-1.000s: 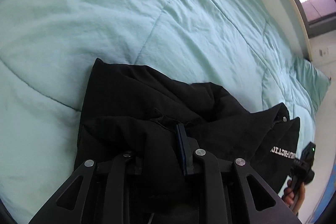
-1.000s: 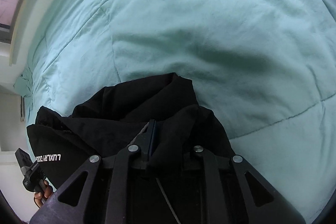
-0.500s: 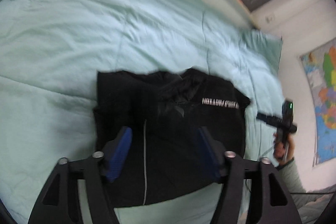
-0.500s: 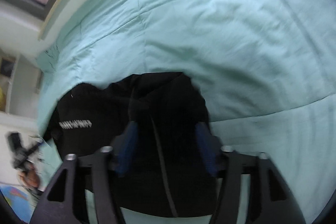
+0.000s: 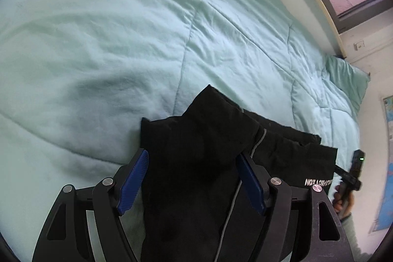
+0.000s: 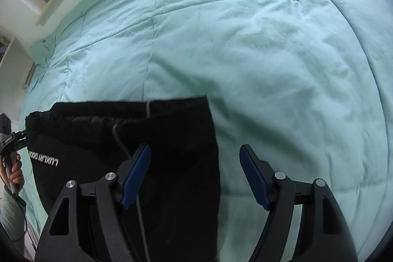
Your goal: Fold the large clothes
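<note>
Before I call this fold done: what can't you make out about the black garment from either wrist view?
- Black garment, near edge: cut off by frame bottom, hidden behind left gripper and right gripper.
- White lettering: partly cut off, mirrored.
- Layers underneath: hidden by top fold.

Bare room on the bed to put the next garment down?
Plenty. The mint comforter lies bare beyond the far edge of the black garment up to the window-side wall, and also on its right in the right wrist view. Crowded only at the near edge: the garment, the open left gripper over it, and the open right gripper straddling its right edge.
</note>
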